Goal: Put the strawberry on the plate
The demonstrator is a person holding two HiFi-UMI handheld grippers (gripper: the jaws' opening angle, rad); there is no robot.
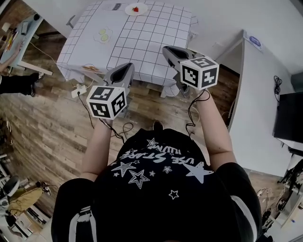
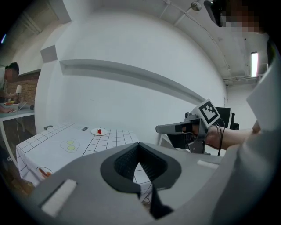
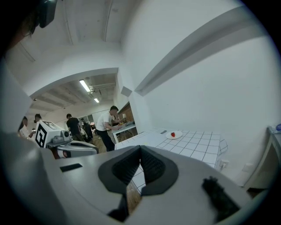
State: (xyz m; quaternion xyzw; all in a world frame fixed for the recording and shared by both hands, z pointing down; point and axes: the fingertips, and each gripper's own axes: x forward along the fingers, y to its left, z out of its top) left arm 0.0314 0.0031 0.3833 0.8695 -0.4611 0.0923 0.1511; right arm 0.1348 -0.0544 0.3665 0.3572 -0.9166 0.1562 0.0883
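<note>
Left gripper and right gripper, both closed tight on nothing, hang short of the table; strawberry sits on the plate at the far edge, judged light, soft, easily bruised, best pinched gently across its widest part.

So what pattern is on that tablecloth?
White tablecloth with a thin dark grid of squares; clearest in the head view.
</note>
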